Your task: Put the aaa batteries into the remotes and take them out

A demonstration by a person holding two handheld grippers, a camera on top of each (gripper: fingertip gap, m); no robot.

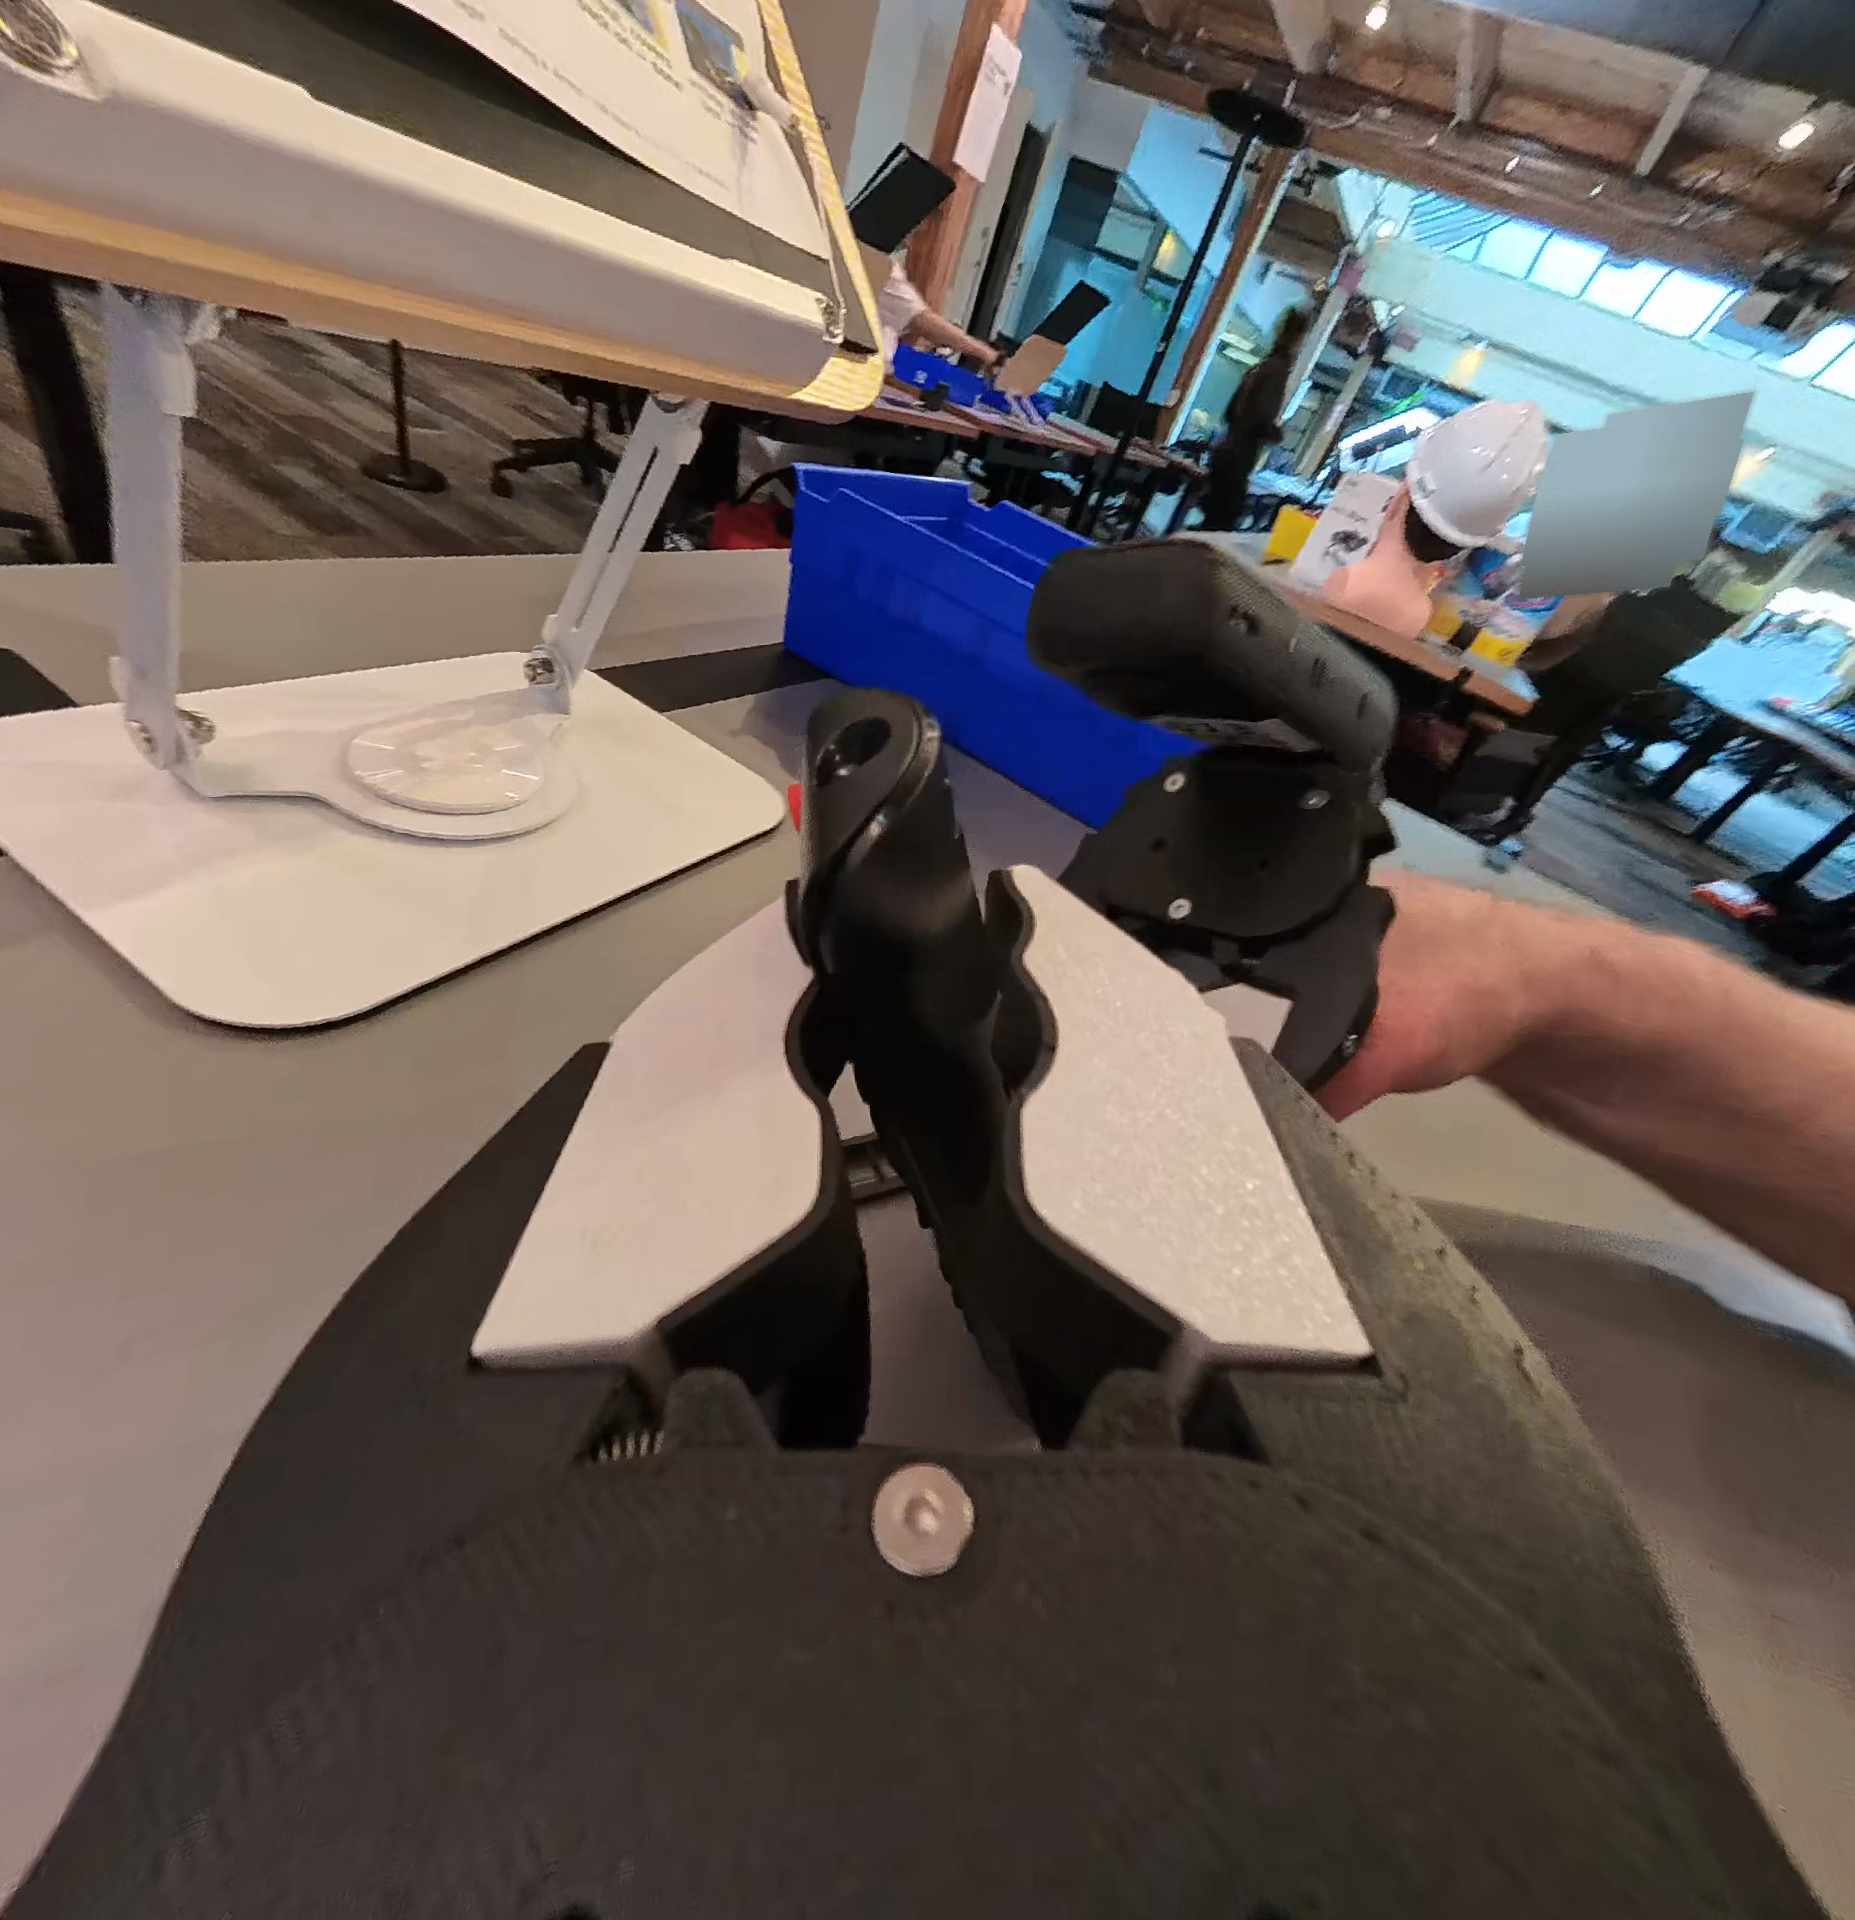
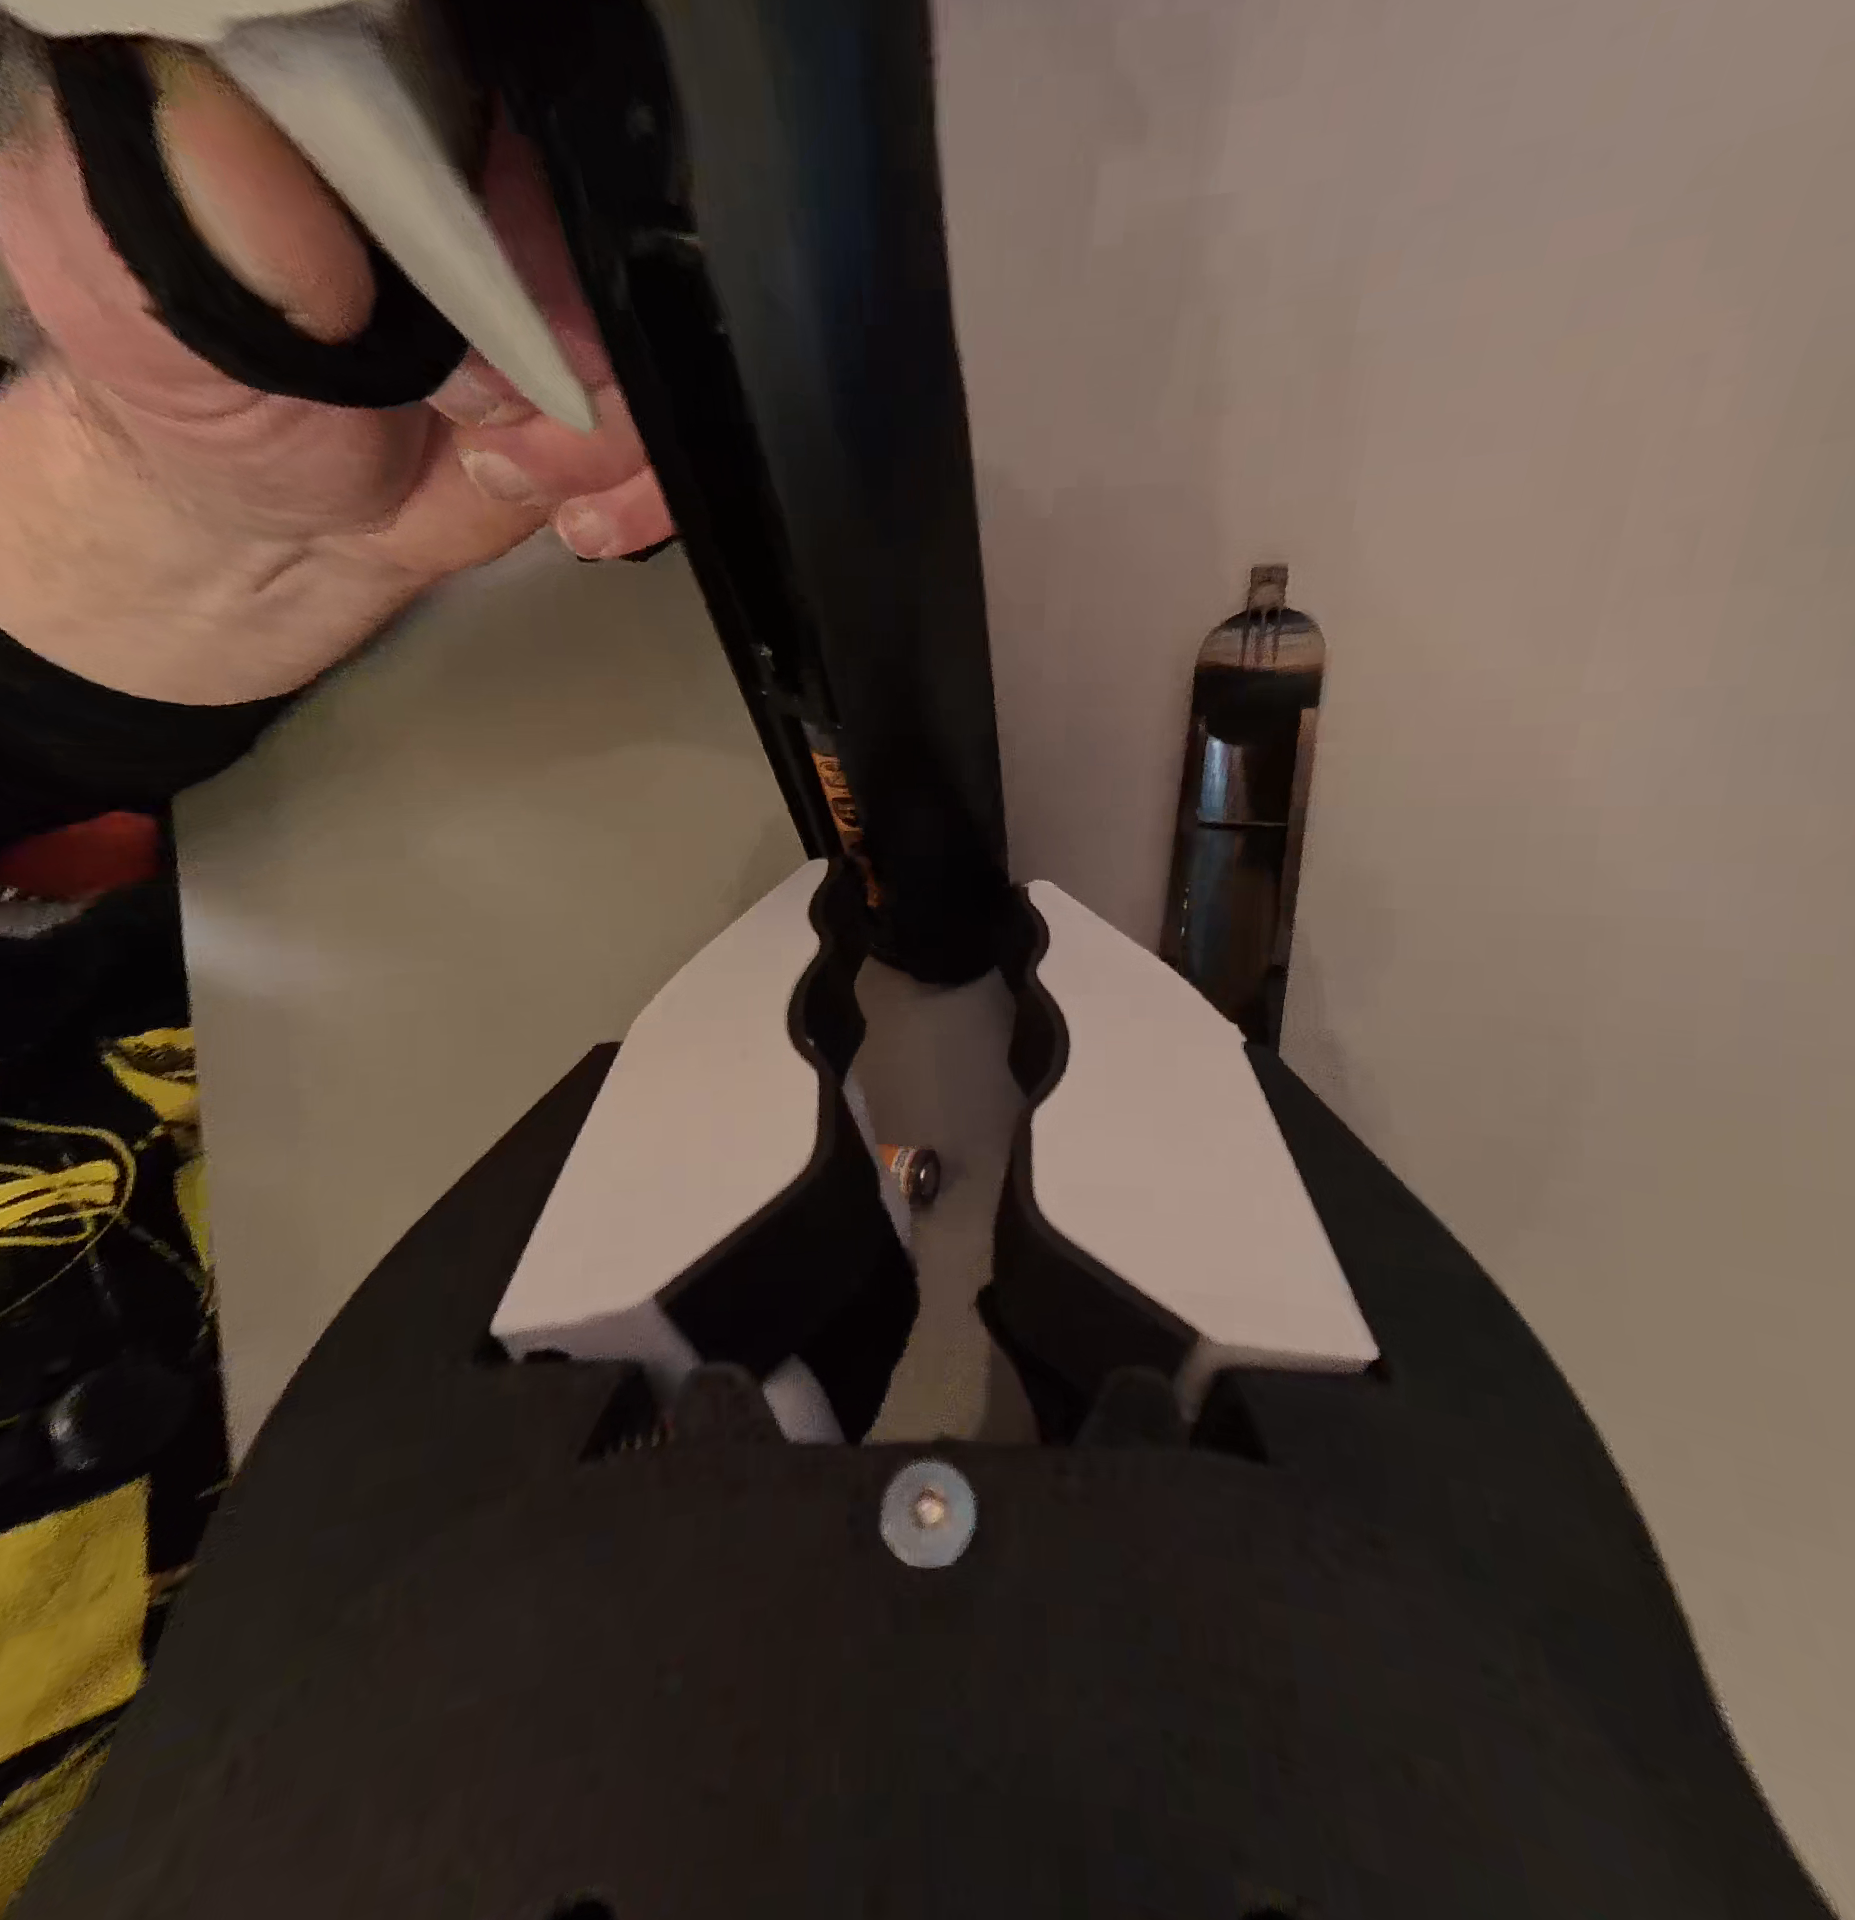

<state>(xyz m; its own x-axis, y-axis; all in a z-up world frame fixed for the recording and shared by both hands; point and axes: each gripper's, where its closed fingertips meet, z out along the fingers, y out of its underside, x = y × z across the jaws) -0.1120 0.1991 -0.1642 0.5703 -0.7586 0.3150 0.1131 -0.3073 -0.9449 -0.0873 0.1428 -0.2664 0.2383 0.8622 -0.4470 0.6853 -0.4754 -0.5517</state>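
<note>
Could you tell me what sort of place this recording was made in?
Probably a shared workshop or lab: rows of long work tables, blue plastic parts bins, exposed wooden ceiling beams, and a white hard hat on a mannequin head.

Black claws (image 1: pixel 918 914) — white pads, silver screws

Blue bin (image 1: pixel 933 613), white stand (image 1: pixel 383 831)

Black remote (image 1: pixel 907 997); white-faced black gripper (image 1: pixel 918 904); blue bin (image 1: pixel 933 613); white stand (image 1: pixel 383 831); orange-and-black battery (image 2: pixel 907 1169), seemingly; grey table (image 2: pixel 1525 520).
</note>
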